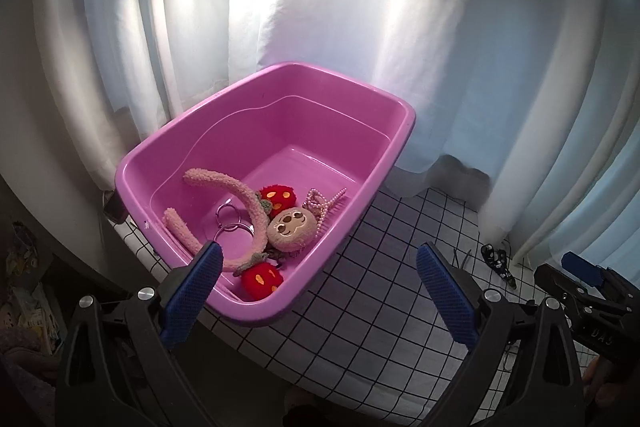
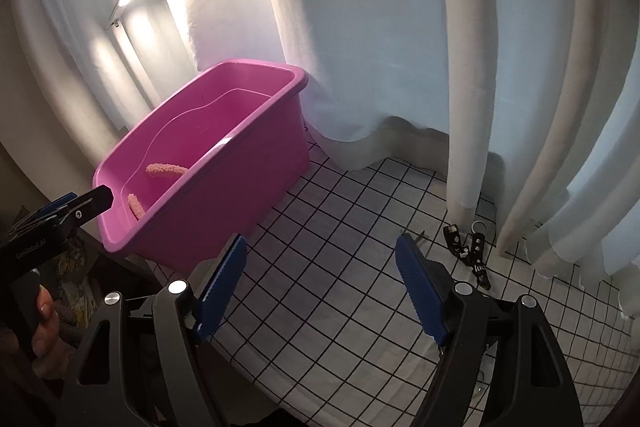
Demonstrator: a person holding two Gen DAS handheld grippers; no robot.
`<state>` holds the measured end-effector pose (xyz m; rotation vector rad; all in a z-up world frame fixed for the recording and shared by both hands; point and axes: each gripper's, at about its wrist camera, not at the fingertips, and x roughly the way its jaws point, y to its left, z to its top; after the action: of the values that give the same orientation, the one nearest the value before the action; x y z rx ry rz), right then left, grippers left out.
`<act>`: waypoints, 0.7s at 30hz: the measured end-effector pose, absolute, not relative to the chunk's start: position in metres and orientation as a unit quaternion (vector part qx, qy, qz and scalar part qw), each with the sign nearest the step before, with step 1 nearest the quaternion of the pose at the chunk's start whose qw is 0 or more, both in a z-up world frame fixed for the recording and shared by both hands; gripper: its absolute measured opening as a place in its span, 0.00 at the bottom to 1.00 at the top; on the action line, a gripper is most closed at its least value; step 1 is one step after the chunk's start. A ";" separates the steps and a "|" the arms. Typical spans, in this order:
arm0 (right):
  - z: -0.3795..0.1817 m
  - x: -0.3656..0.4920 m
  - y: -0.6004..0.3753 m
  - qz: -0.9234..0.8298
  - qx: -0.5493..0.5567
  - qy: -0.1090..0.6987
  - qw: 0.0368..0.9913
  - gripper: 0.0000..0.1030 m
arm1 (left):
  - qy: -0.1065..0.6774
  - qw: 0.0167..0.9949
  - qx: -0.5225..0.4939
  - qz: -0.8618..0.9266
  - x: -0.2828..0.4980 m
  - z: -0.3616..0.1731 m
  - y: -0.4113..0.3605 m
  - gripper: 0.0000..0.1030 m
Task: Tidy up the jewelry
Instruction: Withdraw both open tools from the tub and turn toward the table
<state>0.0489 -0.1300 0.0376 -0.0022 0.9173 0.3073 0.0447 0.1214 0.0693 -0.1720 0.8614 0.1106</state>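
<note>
White curtains (image 2: 360,27) hang behind a table with a white cloth marked in black squares (image 2: 340,267). A pink plastic tub (image 1: 200,147) sits on it. Inside the tub lie a fuzzy pink headband (image 1: 236,195) with red strawberry puffs, a round plush face (image 1: 289,229), a pearl string (image 1: 324,203) and silver rings (image 1: 229,215). A black strap with a key ring (image 2: 468,251) lies near the curtain; its white letters may say "lu". The left gripper (image 1: 318,259) is wide apart, holding nothing, and reads "GenRobot.AI" on its side. The right gripper (image 2: 320,251) is wide apart too, over bare cloth.
</note>
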 end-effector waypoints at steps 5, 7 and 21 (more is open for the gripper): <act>0.013 0.007 -0.213 0.078 0.012 0.448 0.891 0.71 | 0.432 0.900 -0.055 0.008 0.032 0.053 0.063 0.94; 0.001 -0.008 -0.244 0.055 0.023 0.458 0.887 0.71 | 0.442 0.896 -0.045 -0.004 0.027 0.041 0.042 0.94; -0.083 -0.064 -0.331 0.014 0.095 0.495 0.864 0.71 | 0.511 0.858 -0.006 -0.044 0.012 -0.035 -0.056 0.94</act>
<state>-0.0642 -0.3308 -0.0829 0.1992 1.0375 0.0290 0.0117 -0.0557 -0.0353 -0.0123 1.0731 -0.0927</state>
